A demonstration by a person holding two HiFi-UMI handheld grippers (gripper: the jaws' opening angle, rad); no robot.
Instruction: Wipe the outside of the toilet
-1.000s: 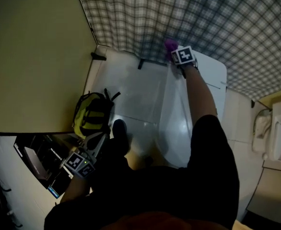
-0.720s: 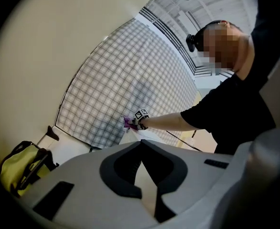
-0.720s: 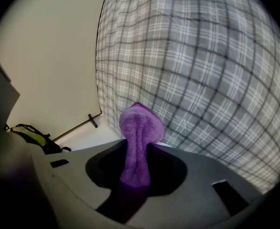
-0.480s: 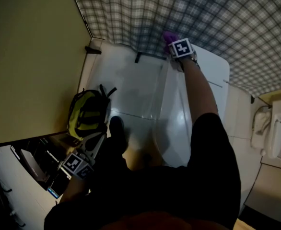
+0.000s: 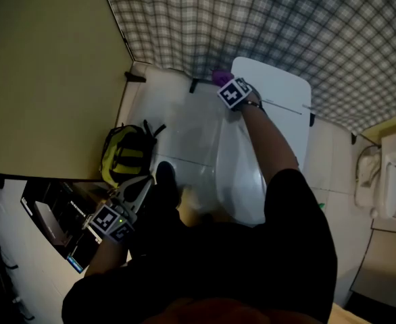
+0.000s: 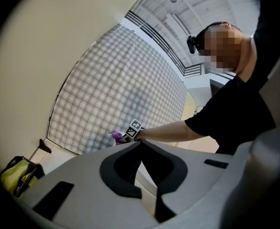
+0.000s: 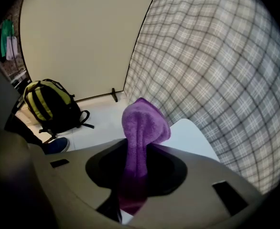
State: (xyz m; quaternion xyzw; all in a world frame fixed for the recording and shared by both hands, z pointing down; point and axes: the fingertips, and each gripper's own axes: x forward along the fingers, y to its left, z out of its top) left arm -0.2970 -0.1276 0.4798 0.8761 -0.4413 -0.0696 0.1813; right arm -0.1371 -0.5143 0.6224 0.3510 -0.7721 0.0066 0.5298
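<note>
Pinching a purple cloth point(image 7: 142, 123) between closed jaws, the right gripper point(image 5: 221, 81) holds it at the rear left corner of the white toilet point(image 5: 276, 90), by the checked wall point(image 5: 306, 25); the left gripper point(image 6: 140, 144) hangs closed and empty near a yellow backpack point(image 5: 127, 155)

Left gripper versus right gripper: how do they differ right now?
The left gripper is shut on nothing; the right gripper is shut on a purple cloth. The left gripper hangs back near the backpack; the right gripper reaches out to the toilet by the checked wall. Both have jaws together.
</note>
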